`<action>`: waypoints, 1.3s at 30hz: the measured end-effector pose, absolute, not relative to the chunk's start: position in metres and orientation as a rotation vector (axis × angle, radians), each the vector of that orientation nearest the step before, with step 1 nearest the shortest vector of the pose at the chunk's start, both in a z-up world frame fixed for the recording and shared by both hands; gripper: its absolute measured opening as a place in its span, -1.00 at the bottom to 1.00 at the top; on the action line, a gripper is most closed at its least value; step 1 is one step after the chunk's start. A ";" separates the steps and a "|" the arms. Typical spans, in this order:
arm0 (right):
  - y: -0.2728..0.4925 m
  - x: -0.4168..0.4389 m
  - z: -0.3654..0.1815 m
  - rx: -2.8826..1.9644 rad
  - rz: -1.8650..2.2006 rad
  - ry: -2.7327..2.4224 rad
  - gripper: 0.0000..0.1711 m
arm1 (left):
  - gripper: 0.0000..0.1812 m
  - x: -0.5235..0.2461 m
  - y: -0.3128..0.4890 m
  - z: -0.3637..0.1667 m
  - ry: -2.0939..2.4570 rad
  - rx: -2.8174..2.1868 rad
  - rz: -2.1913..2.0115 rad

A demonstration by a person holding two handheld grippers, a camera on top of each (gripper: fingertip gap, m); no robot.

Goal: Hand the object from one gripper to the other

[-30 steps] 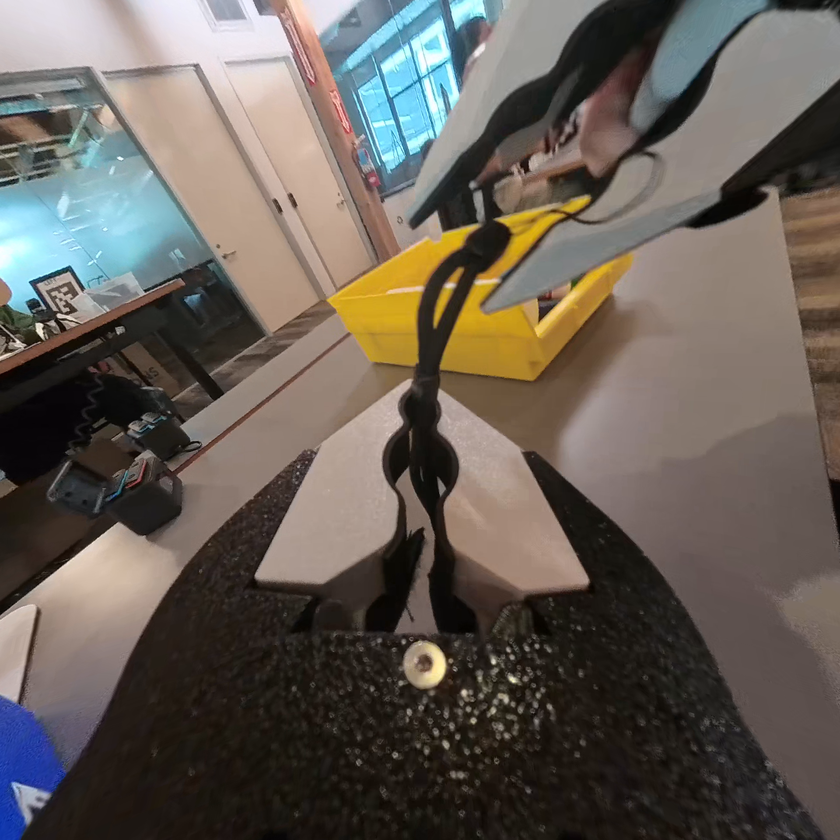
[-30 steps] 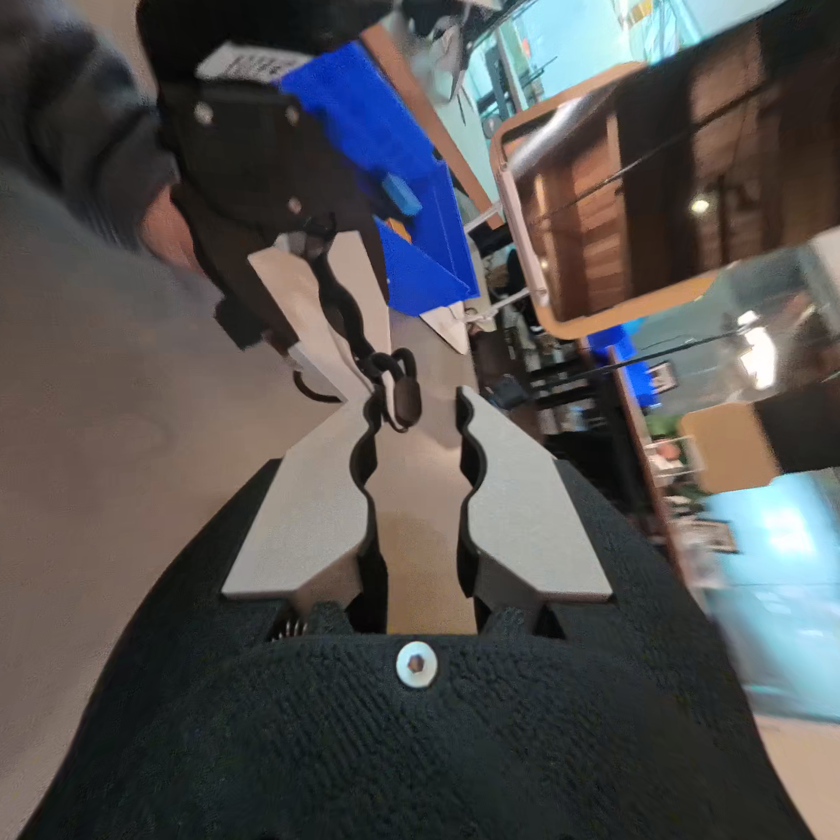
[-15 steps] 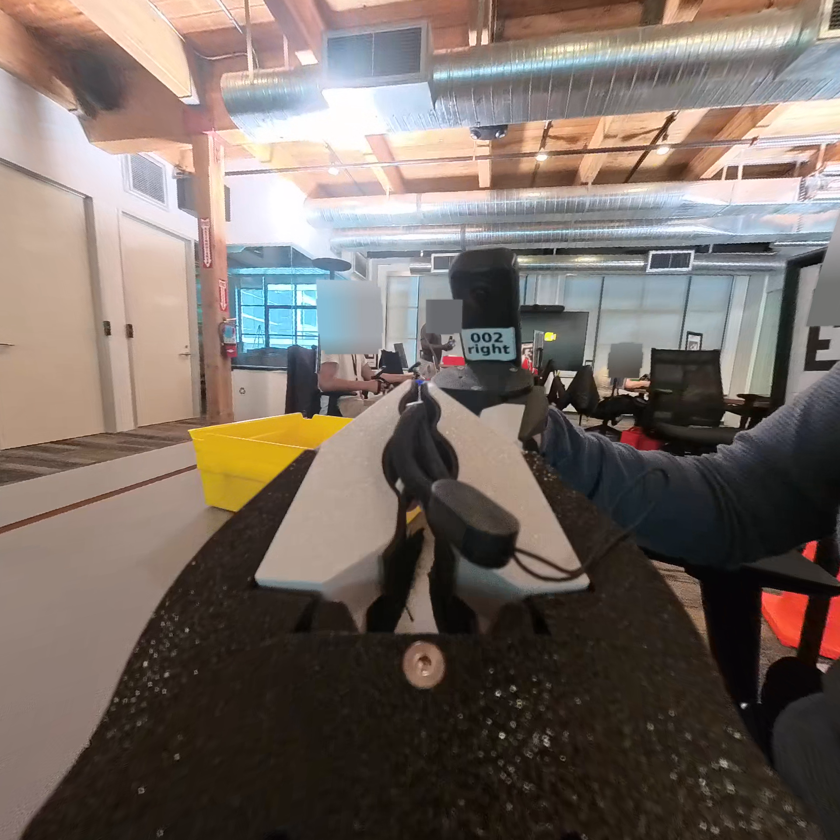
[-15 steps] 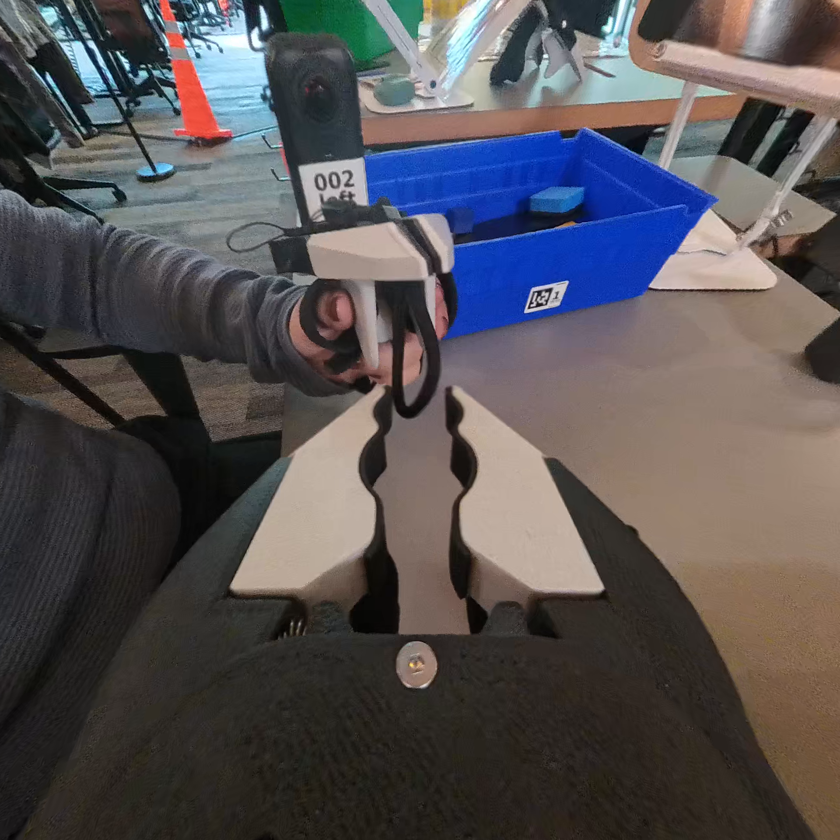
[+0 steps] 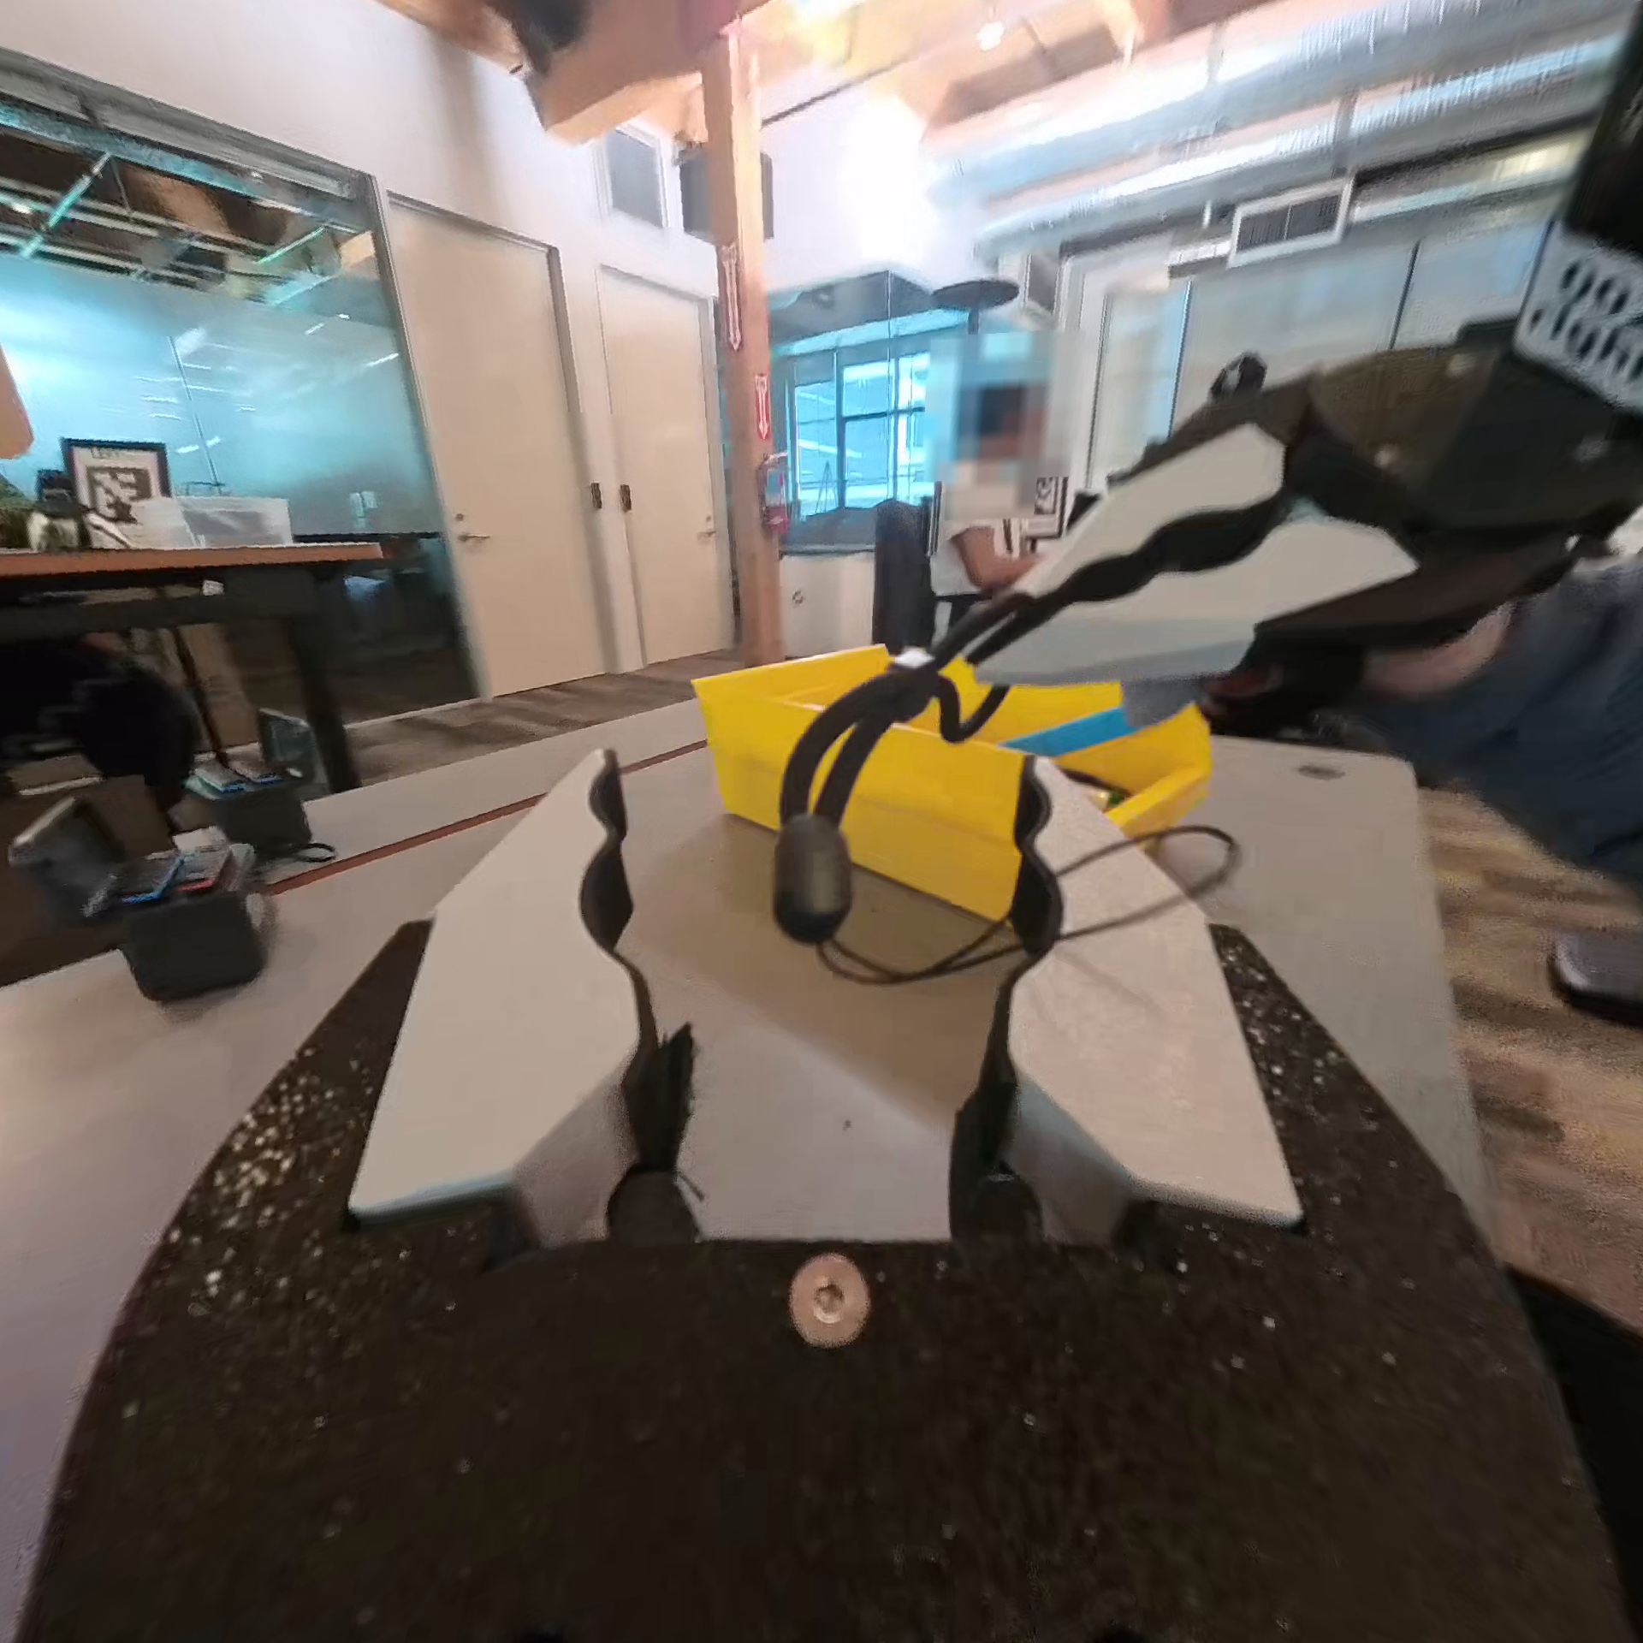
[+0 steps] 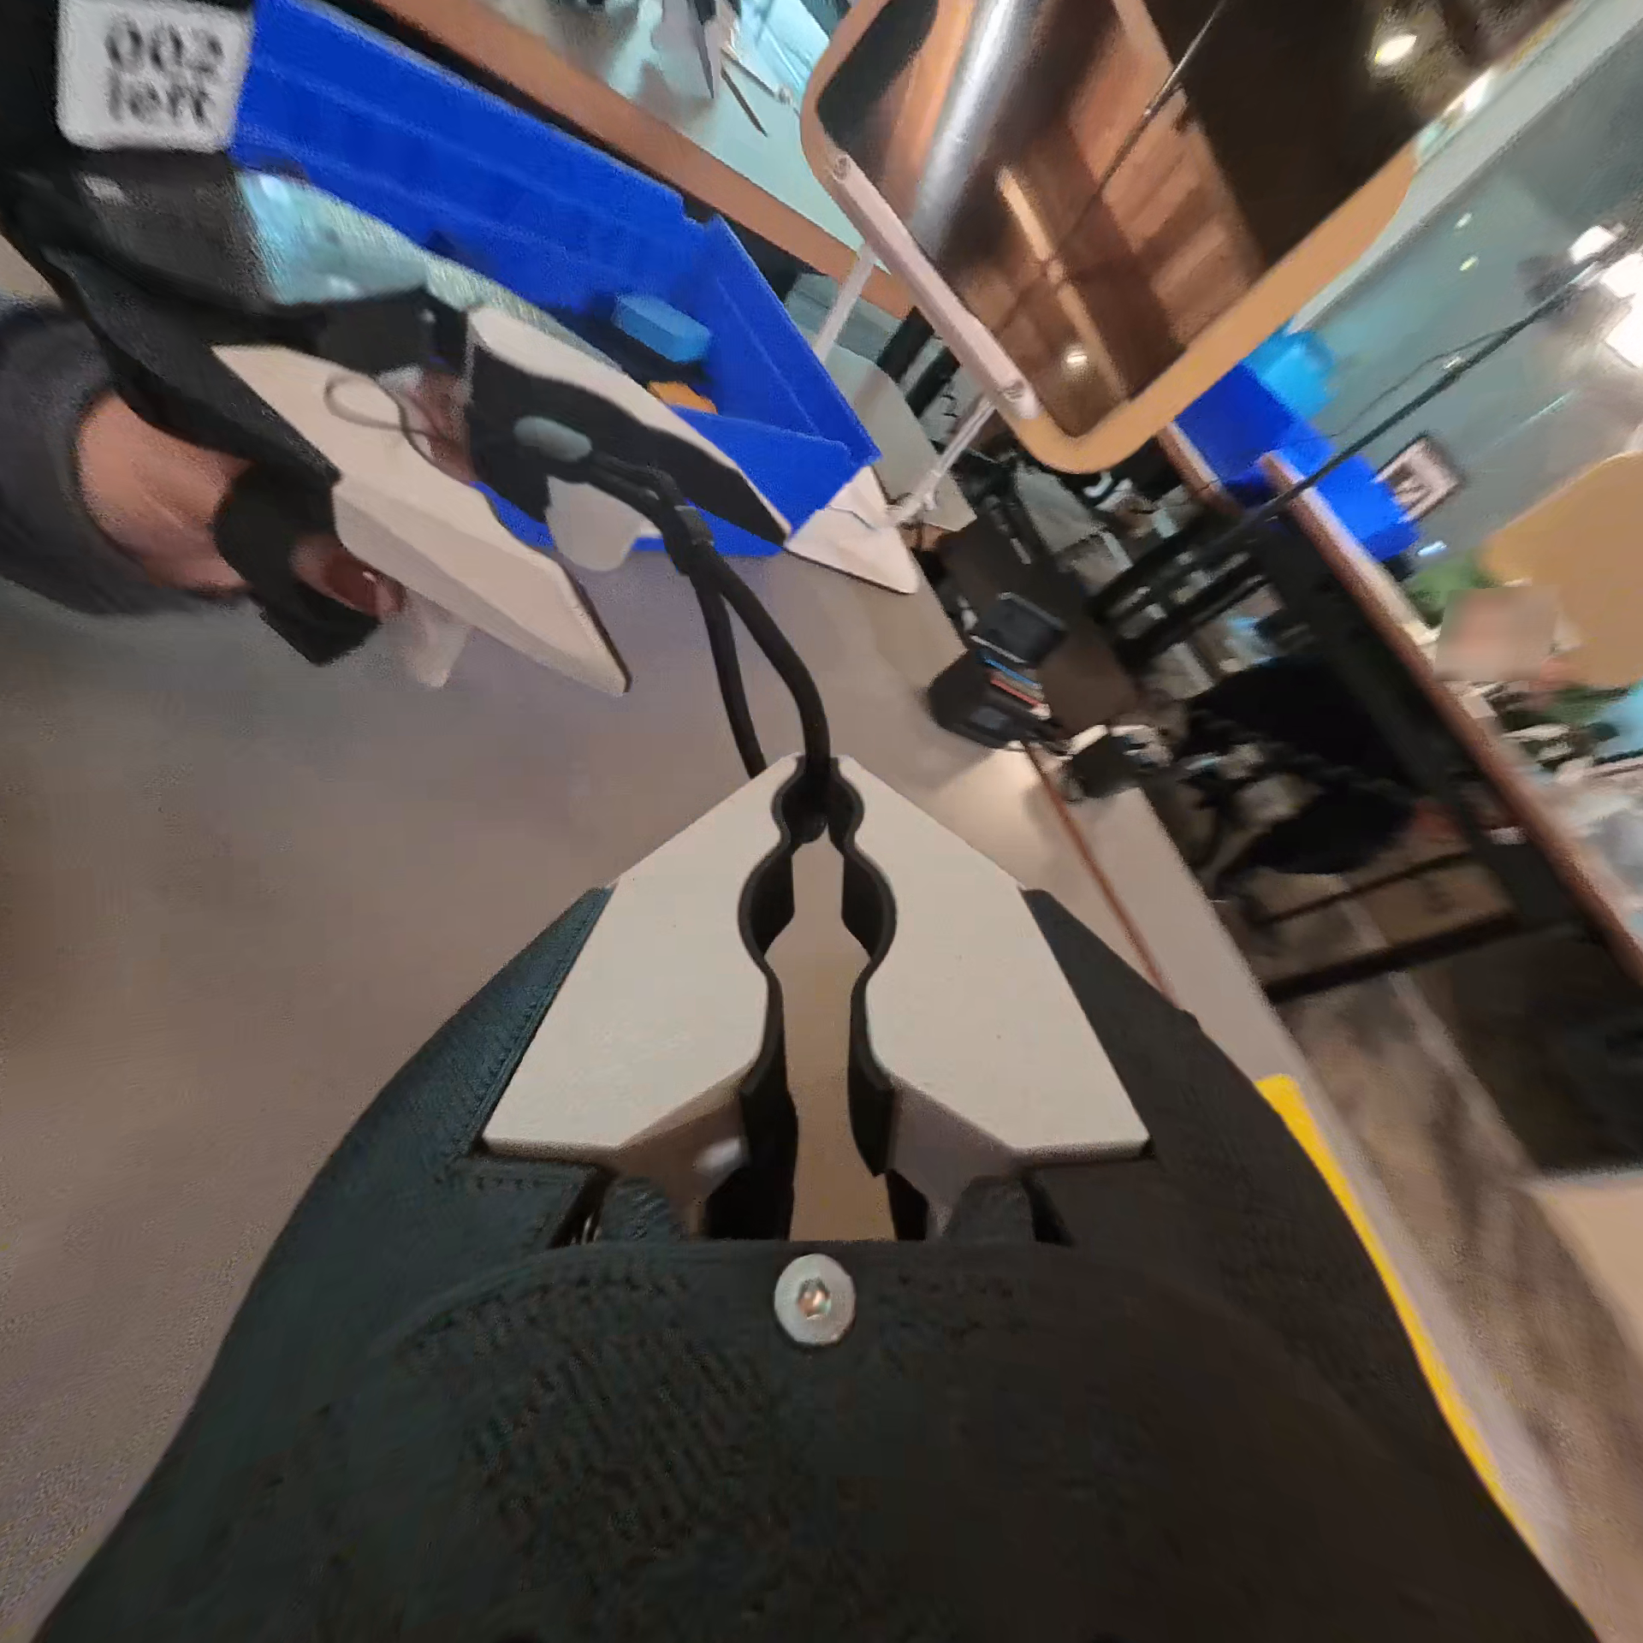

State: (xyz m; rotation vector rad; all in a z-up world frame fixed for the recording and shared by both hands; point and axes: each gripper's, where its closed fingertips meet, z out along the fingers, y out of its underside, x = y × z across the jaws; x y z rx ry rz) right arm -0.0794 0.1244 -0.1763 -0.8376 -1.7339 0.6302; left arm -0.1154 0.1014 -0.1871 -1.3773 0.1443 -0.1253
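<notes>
Tabletop [image 5: 1316, 889] is lying bare and grey around two grippers meeting above it, with a yellow bin [image 5: 889, 800] sitting toward its far edge and a blue bin [image 6: 533, 204] at the other side. One black cord strap [image 5: 813, 853] is hanging between the pair — its thick loop pinched at the tips of the right gripper [image 6: 813, 800], whose fingers are pressing nearly together on it. The left gripper [image 5: 818, 853] is standing with its fingers spread wide, the strap's barrel-shaped toggle dangling in the gap between them; whether its thin cord is touching either finger cannot be told.
</notes>
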 end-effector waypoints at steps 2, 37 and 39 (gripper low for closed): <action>0.125 -0.079 -0.175 -0.751 0.497 -1.747 -1.00 | -0.14 -0.106 0.103 -0.192 0.203 -1.398 -0.104; 0.055 -0.093 -0.214 -0.841 0.962 -1.918 -0.74 | -1.00 -0.076 0.062 -0.144 0.266 -1.069 -0.500; 0.049 -0.091 -0.212 -0.845 1.023 -1.930 -0.81 | -1.00 -0.074 0.059 -0.141 0.266 -1.048 -0.550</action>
